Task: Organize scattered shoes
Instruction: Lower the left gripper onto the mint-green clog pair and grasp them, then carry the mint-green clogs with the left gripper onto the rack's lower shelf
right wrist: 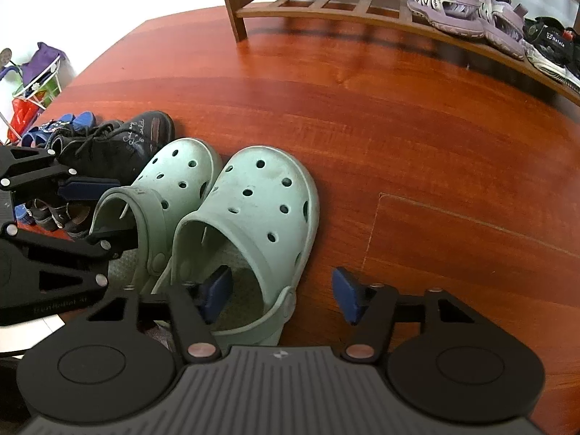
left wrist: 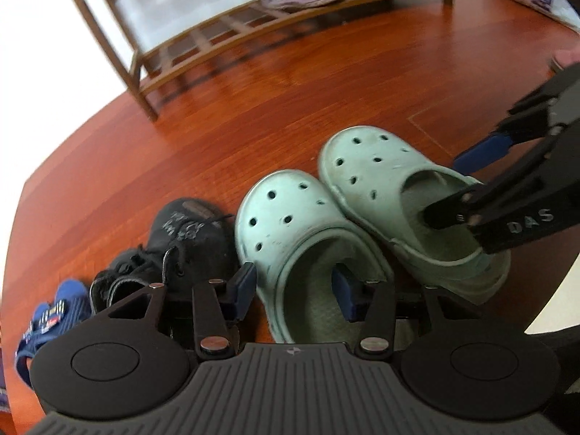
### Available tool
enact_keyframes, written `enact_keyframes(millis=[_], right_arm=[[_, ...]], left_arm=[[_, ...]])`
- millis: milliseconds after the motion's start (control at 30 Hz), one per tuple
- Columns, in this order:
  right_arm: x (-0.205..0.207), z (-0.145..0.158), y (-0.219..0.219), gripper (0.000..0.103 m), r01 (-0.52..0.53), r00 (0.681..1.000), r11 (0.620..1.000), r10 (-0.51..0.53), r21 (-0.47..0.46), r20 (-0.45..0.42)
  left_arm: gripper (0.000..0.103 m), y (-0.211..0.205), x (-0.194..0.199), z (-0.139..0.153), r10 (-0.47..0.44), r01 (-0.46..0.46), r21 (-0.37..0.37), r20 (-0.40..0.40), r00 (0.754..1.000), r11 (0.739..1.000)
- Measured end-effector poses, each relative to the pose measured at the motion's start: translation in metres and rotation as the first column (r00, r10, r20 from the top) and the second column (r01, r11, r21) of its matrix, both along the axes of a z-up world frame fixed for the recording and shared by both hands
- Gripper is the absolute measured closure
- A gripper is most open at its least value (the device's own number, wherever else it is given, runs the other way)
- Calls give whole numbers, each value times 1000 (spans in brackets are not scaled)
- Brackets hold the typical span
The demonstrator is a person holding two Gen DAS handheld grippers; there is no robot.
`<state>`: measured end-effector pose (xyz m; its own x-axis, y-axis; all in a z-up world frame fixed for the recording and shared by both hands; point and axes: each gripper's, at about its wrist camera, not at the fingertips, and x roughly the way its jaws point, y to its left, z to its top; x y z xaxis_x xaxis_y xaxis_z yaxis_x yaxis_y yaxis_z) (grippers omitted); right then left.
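Observation:
Two mint-green clogs stand side by side on the red wooden floor, toes toward the rack. My left gripper [left wrist: 295,291] straddles the outer side wall of the left clog [left wrist: 286,210], one pad outside it and one inside the opening, with a gap showing, so it is open. My right gripper [right wrist: 282,295] straddles the outer wall of the right clog [right wrist: 264,188], with its left pad inside and its right pad over bare floor, clear of the wall. Each gripper shows in the other view: the right gripper [left wrist: 464,181] and the left gripper [right wrist: 105,214].
A black lace-up shoe [left wrist: 188,232] and blue sandals [left wrist: 54,311] lie left of the clogs. The wooden shoe rack [right wrist: 326,0] stands ahead, with purple sandals [right wrist: 449,7] and black sandals [right wrist: 551,40] on its lowest shelf. A toy cart [right wrist: 32,87] is at the far left.

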<state>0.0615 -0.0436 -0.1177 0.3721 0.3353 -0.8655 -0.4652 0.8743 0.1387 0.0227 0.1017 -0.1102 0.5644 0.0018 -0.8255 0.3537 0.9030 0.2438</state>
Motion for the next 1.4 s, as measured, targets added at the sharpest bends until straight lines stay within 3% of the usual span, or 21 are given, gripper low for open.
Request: enact_keyframes(millis=[200, 267, 300, 533, 833, 1100, 1400], right_arm=[[1, -3, 3, 66, 22, 1000, 1000, -22, 7, -3], [1, -4, 2, 68, 36, 999, 999, -36, 10, -4], [2, -4, 1, 74, 44, 999, 999, -44, 13, -6], [4, -1, -3, 79, 86, 996, 996, -86, 19, 3], [12, 17, -15, 80, 146, 989, 987, -146, 64, 0], [36, 45, -28, 80, 185, 982, 979, -186, 83, 6], [104, 76, -39, 80, 179, 982, 977, -185, 115, 46]], left_arm=[[85, 2, 1, -1, 6, -7, 24, 43, 999, 1000], [85, 3, 1, 0, 8, -10, 23, 57, 998, 1000], [86, 3, 1, 0, 7, -8, 22, 61, 998, 1000], [92, 3, -2, 7, 9, -9, -7, 95, 995, 1000], [92, -1, 9, 27, 13, -4, -66, 141, 990, 998], [91, -11, 50, 55, 36, -20, -98, 169, 985, 995], [91, -16, 115, 79, 75, -56, -90, 229, 970, 994]])
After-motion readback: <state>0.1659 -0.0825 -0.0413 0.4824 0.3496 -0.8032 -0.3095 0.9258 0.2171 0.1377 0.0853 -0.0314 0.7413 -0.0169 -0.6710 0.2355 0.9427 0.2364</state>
